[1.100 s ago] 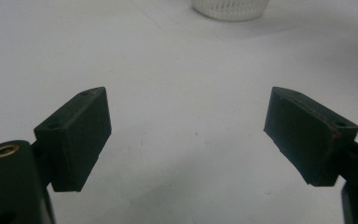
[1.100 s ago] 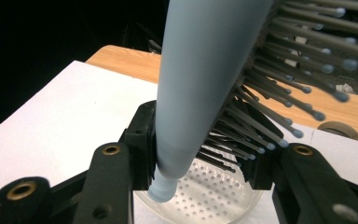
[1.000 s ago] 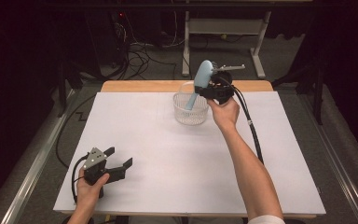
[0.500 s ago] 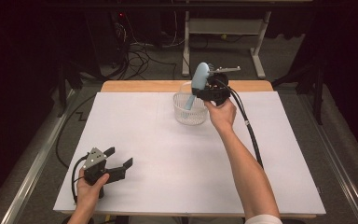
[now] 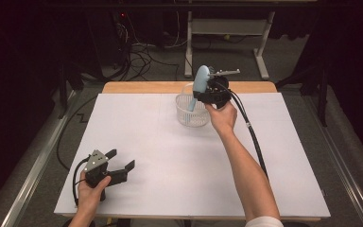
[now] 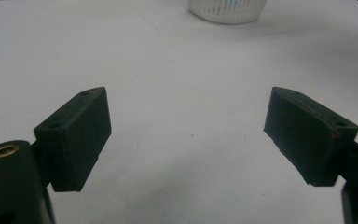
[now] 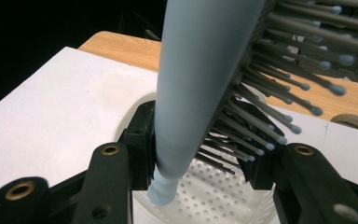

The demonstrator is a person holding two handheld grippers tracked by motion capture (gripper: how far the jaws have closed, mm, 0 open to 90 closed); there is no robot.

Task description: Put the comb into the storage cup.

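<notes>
Hairbrush sits clamped in the right hand-held gripper above the basket; lower it handle-first, straight down, clear of the rim, before releasing.

surface: wooden table under a white sheet cover | on it: round white perforated plastic basket near the far edge, middle | the basket stands upright

I've got open table all across the middle and right side. Only the basket stands near the far edge, with the brush and right gripper over it. Left gripper sits by the near left corner.
</notes>
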